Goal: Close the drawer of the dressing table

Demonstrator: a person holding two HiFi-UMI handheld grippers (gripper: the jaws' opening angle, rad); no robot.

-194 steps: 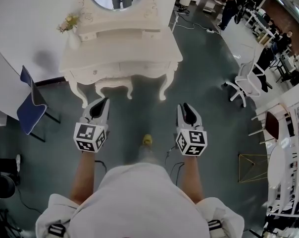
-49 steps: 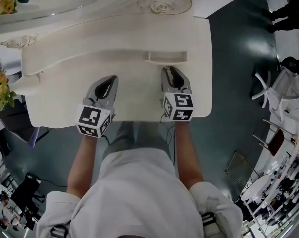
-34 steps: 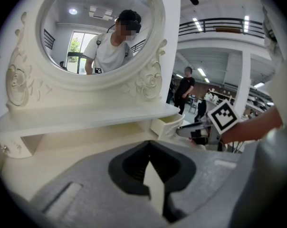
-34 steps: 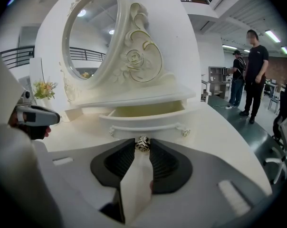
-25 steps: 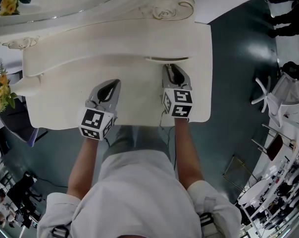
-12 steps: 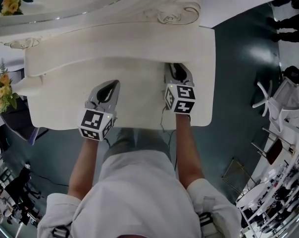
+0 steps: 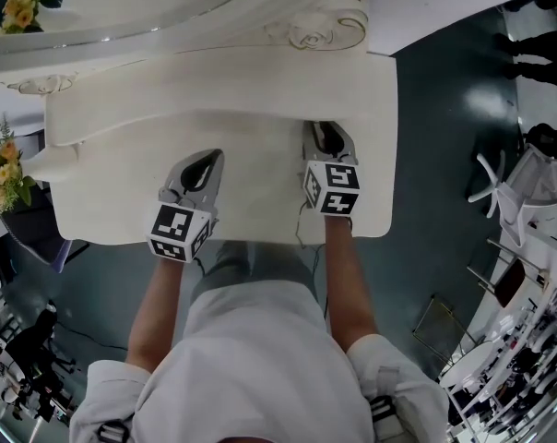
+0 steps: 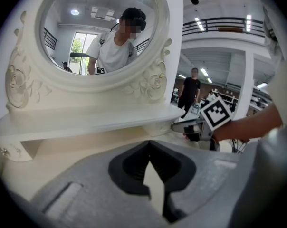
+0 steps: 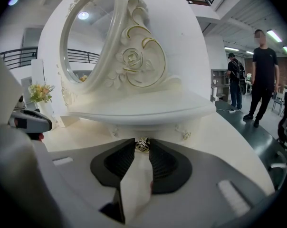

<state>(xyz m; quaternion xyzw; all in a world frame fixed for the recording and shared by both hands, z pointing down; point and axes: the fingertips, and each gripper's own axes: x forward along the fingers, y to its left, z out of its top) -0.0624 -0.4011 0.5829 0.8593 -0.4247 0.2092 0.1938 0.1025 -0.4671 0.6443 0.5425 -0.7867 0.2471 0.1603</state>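
The cream dressing table [image 7: 251, 164] lies below me. Its small right drawer [image 9: 163, 129] sits pushed in under the mirror shelf [image 9: 148, 109]; from the head view the shelf hides it. My right gripper [image 7: 326, 130] is at the drawer front, its jaws [image 9: 142, 146] shut on the little metal knob [image 9: 143, 143]. My left gripper [image 7: 207, 159] hovers over the tabletop further left and nearer me, jaws shut [image 8: 149, 144] with nothing in them. The right gripper [image 8: 192, 126] also shows in the left gripper view.
An oval mirror [image 8: 100, 32] rises behind the shelf. A vase of flowers [image 7: 4, 172] stands at the table's left end, a blue chair [image 7: 31, 231] beside it. A white office chair [image 7: 527, 187] and people [image 9: 263, 75] are off to the right.
The drawer stood out from under the shelf two seconds ago and has slid in flush. My right gripper went forward with it. The left gripper has hardly moved.
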